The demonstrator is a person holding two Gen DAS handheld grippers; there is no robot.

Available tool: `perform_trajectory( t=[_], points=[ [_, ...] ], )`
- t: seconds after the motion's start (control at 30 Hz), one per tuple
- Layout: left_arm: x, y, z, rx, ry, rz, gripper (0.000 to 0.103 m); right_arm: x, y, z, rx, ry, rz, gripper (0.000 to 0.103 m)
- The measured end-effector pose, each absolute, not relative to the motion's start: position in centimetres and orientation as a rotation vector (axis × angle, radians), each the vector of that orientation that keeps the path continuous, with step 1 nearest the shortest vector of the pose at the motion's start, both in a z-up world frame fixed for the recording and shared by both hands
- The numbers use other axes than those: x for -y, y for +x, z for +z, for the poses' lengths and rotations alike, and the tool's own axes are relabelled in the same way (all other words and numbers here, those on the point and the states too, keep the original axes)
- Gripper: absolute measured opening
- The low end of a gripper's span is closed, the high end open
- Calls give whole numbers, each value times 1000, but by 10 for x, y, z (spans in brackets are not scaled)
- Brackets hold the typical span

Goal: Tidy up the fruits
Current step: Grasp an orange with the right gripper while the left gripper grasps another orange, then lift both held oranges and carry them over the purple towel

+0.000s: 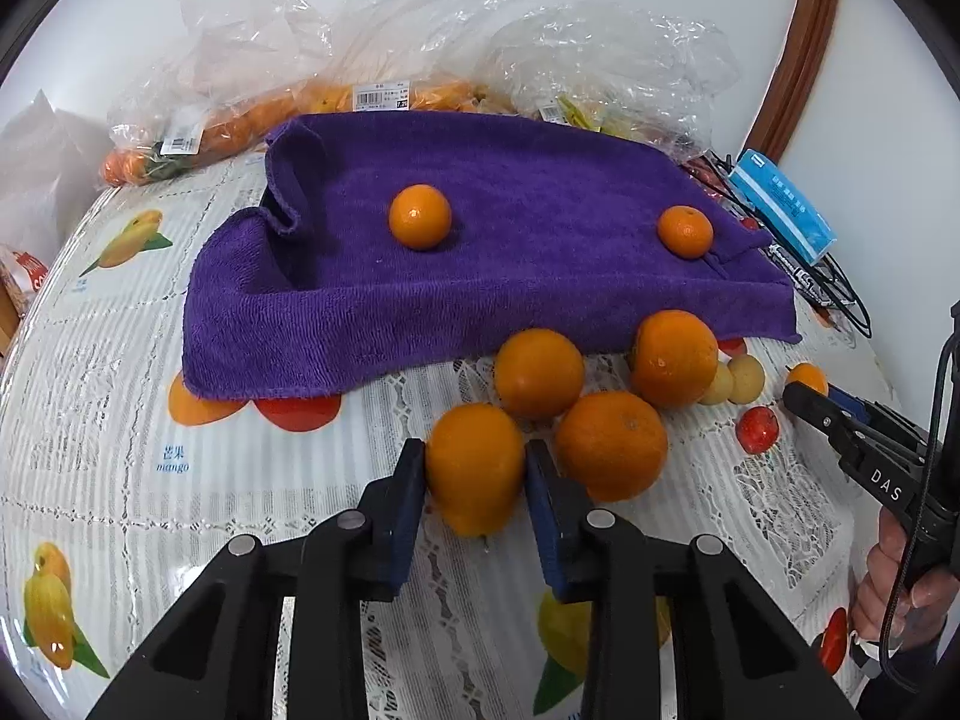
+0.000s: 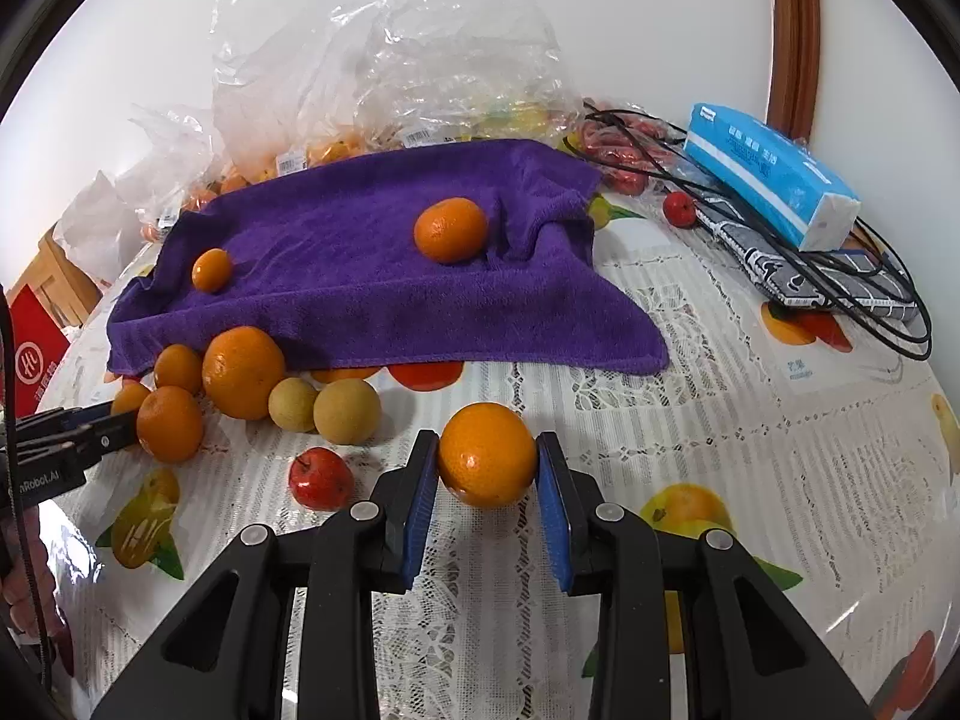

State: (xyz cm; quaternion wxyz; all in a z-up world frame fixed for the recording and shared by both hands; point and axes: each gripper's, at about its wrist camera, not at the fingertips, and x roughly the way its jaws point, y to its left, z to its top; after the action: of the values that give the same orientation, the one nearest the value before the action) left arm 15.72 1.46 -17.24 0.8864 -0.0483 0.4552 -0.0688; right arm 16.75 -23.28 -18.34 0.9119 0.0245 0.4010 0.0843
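Observation:
In the left wrist view my left gripper (image 1: 474, 462) is shut on an orange (image 1: 474, 480) resting on the fruit-print tablecloth. Three more oranges (image 1: 611, 444) crowd just behind and to its right. In the right wrist view my right gripper (image 2: 487, 459) is shut on another orange (image 2: 487, 450) on the cloth. A purple towel (image 1: 510, 276) lies beyond, with two oranges (image 1: 419, 216) (image 1: 685, 231) on it. Two pale round fruits (image 2: 347, 410) and a small red apple (image 2: 320, 478) lie between the grippers. The left gripper's fingers (image 2: 90, 429) show at that view's left edge.
Clear plastic bags (image 1: 384, 48) holding more fruit are piled behind the towel against the white wall. A blue tissue pack (image 2: 774, 180), a striped pouch and black cables (image 2: 852, 276) lie at the back right. A red box (image 2: 36, 348) stands off the table's left edge.

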Motion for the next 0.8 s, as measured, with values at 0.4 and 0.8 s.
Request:
perform_trajectory(
  t=[0.4, 0.8],
  points=[
    [-2, 161, -176, -894, -26, -116, 31, 235, 172, -188, -841, 94, 202, 32],
    [-2, 158, -176, -880, -18, -116, 31, 236, 172, -189, -844, 103, 206, 32]
  ],
)
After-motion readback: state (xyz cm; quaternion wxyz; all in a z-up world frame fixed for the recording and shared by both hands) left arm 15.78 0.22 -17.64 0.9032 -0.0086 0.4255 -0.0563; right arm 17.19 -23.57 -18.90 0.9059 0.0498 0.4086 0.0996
